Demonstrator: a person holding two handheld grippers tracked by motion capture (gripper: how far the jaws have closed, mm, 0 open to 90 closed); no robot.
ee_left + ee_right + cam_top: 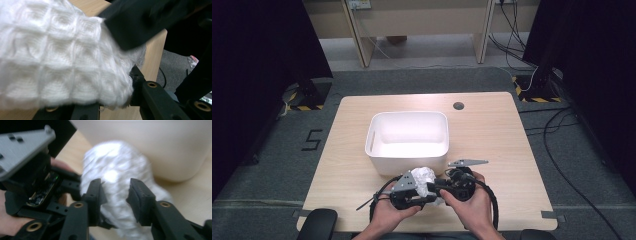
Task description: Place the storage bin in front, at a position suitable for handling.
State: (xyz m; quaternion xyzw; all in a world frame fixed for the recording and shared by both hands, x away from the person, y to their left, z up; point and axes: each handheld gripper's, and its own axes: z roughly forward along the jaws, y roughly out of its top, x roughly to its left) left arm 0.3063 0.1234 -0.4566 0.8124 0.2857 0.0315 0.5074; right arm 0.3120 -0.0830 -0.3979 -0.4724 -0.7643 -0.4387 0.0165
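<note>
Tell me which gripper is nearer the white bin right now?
Right, narrowly. The right gripper sits just below the white bin, jaws open around the white cloth. The left gripper, shut on that cloth, lies slightly farther toward the person.

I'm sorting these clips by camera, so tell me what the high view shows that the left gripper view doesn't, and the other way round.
High view alone: the white bin standing behind the hands, the whole table, and both hands holding the left tongs and right tongs close together at the table's near edge.

Left gripper view alone: the waffle weave of the white cloth, close up.

Both: the cloth bunched at the tongs, and the wooden tabletop.
</note>
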